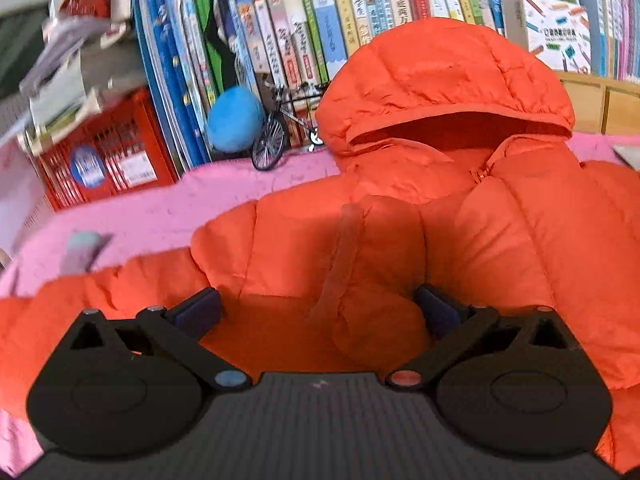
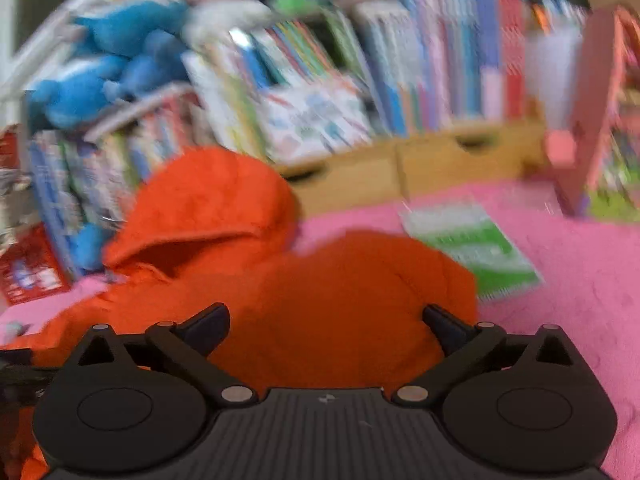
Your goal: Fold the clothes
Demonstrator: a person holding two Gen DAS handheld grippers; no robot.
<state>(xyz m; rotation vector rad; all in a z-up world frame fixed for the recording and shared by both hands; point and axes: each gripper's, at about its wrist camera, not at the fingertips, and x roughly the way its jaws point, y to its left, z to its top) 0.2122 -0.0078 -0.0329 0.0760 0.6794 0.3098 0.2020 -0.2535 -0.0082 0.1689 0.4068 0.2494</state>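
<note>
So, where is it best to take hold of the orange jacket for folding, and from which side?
Probably the outer sleeve edges of the orange jacket, each gripper from its own side. It lies spread, hood away, so the sleeves are the loose, thin parts.

Books (image 2: 420, 64) beyond the right claw (image 2: 326, 330): smeared, titles unreadable.
Green notebook (image 2: 476, 248) ahead-right of that claw: print too blurred to read.
Orange jacket (image 1: 400, 216): lower part hidden under the left claw (image 1: 316, 308), one sleeve cut off at the picture's left edge.
Grey-green object (image 1: 80, 250) left of the left claw: too blurred to tell.
</note>
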